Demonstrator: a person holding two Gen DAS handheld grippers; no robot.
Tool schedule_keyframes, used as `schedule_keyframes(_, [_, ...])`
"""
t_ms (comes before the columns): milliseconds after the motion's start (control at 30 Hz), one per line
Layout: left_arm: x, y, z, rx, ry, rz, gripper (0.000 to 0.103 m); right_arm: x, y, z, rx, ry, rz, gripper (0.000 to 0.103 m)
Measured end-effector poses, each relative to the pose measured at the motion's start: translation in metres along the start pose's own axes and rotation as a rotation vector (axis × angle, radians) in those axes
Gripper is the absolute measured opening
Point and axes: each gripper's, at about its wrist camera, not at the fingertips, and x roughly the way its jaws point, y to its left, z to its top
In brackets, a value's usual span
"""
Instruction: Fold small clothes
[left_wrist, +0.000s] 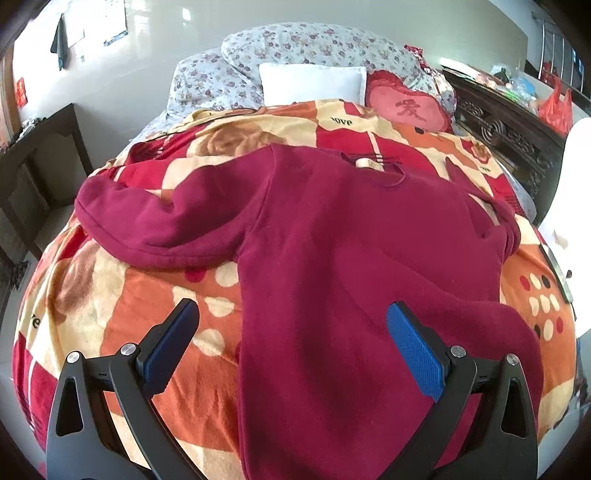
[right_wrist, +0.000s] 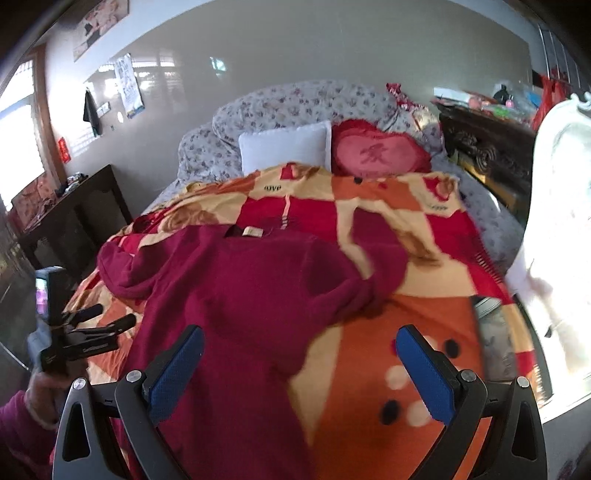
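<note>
- left gripper (left_wrist: 291, 354): jaws spread wide, nothing between the pads. It hangs over the near hem, angled down at the bed; the garment's left edge runs up between the two fingers.
- right gripper (right_wrist: 299, 376): jaws also spread wide, empty. The garment's right edge cuts diagonally between its fingers, so the left pad is over cloth and the right pad over bare blanket (right_wrist: 417, 310).
- maroon sweater (left_wrist: 354, 251): lies flat on the blanket, front down or up I can't tell (label shows at the neck). Long axis runs straight away from both grippers, hem near, collar (left_wrist: 369, 164) far.
- left sleeve (left_wrist: 155, 225): stretched out sideways to the left, lying clear on the blanket.
- right sleeve (right_wrist: 376, 258): bunched and bent back by the shoulder, needs straightening (right wrist view is motion-blurred here).
- Key relation: each gripper sits at its own side of the hem, roughly equal reach. My read is each side's sleeve goes to the same-side hand; left one looks the easier first fold.
- Far end: white pillow (left_wrist: 314, 83) and red heart cushion (left_wrist: 406, 107), well apart from the sweater.
</note>
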Motion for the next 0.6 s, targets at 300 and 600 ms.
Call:
schedule_keyframes(300, [0.004,0.004,0.011,-0.025,-0.014,0.007,0.102,0.060,0.062,-0.001,-0.070,0.008,-0.014,0.103])
schedule_keyframes(600, [0.013,0.009,0.020,-0.045,-0.006,0.016,0.102,0.086,0.068,0.002,0.016,0.004,-0.036,0.103])
